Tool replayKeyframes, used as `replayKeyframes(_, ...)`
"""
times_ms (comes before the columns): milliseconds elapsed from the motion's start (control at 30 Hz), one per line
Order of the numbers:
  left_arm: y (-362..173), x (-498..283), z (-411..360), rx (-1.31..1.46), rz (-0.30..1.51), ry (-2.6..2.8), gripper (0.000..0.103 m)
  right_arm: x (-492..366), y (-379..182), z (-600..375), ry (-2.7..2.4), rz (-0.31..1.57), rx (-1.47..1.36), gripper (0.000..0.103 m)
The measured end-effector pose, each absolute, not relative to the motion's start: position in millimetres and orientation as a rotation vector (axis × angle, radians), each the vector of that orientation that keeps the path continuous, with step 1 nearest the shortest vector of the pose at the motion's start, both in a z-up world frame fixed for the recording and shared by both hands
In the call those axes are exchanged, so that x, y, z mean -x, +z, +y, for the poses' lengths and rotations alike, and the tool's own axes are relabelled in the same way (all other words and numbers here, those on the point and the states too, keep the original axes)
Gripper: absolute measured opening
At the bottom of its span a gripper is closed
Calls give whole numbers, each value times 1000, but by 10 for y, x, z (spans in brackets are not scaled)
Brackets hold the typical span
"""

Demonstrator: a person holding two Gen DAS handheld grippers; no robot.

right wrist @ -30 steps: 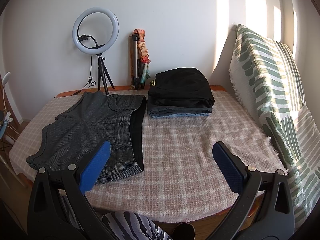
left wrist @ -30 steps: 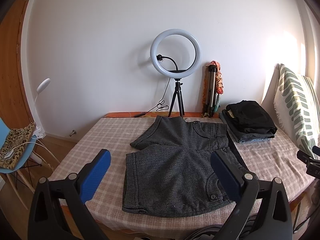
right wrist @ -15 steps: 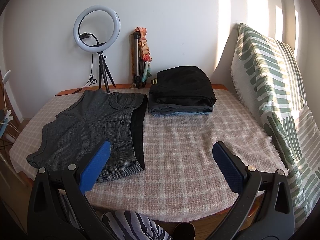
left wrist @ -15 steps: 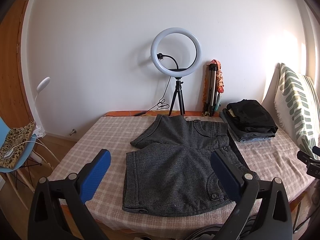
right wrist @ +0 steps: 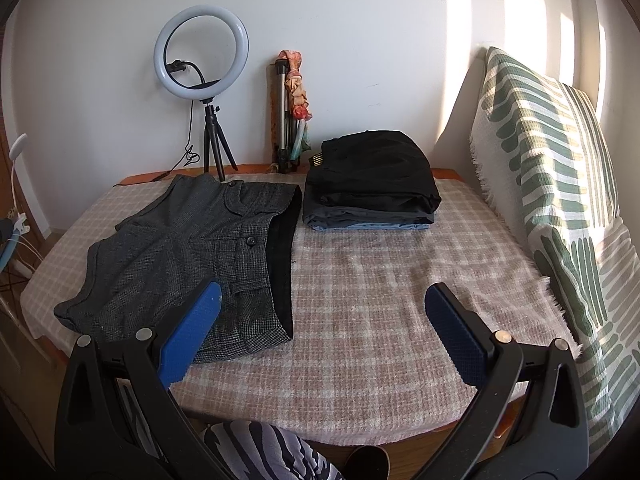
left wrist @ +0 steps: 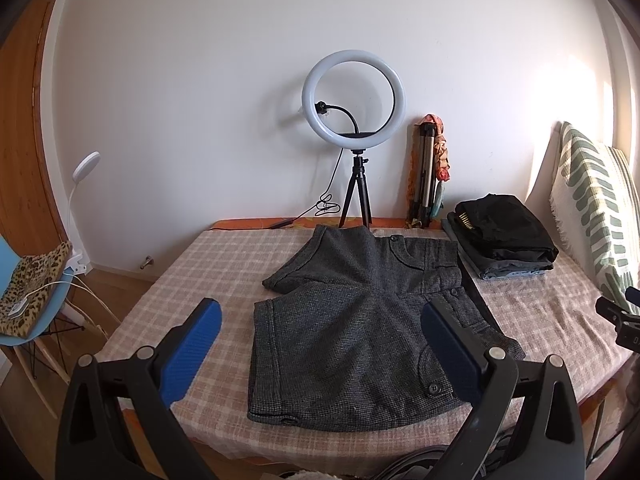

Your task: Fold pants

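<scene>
The dark grey woven shorts with buttoned pockets (left wrist: 352, 320) lie flat and unfolded on the pink-and-cream checked cloth of the worktop (left wrist: 224, 264), waistband toward our right, the two legs spread toward our left, the near leg hem close to the front edge. Nothing has been folded yet, so we judge the step in hand to be the approach for the first fold.

Our left tongs (left wrist: 320, 344) hover above the near leg, blue pads spread wide, gripping nothing. Our right tongs (right wrist: 322, 330) hang over bare cloth just right of the black waistband lining (right wrist: 282, 256), equally wide and empty.

To do this well, we would bring the left tongs down on the near leg's hem corner and the right tongs onto the near end of the waistband, pinching both layers of fabric without catching the checked cloth underneath. Then we lift together, keeping the edge taut, and carry the near leg over the far one so hems and waistband line up. The fabric looks thick and fairly stiff, so it should hold a crease, though a shallow pinch may slip.

Further out, a stack of folded dark garments (right wrist: 372, 184) sits just beyond the waistband, a white ring light on a black tripod (left wrist: 354, 120) stands at the wall, and a green-and-white patterned cushion (right wrist: 552, 184) leans at our right.
</scene>
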State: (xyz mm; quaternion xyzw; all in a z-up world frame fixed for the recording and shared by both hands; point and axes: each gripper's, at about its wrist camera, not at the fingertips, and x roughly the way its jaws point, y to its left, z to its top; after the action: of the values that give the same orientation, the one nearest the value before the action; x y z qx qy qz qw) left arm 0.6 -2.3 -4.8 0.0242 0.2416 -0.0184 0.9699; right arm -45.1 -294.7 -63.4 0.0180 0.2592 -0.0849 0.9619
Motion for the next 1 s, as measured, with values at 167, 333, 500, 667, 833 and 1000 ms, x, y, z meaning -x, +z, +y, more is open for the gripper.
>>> replayKeyframes(167, -152, -68, 121, -83, 528, -53, 101, 394, -670, -2986, -90, 529, 7, 103)
replayKeyframes(333, -430, -200, 304, -164, 636, -90, 101, 260, -724, -2941, 5, 543, 121, 103)
replayKeyframes(500, -765, -260, 391, -213, 768, -182, 100, 158, -828, -2766, 126, 512, 293, 103)
replayKeyframes(667, -1040, -254, 389, -243, 847, -262, 87, -74, -1013, -2611, 222, 611, 395, 103)
replayKeyframes(833, -1203, -299, 379, -287, 893, -283, 71, -201, -1241, -2354, 335, 673, 558, 95)
replayKeyframes(1000, -1314, -429, 519, -240, 925, -273, 71, -408, -1400, -2236, 430, 754, 569, 81)
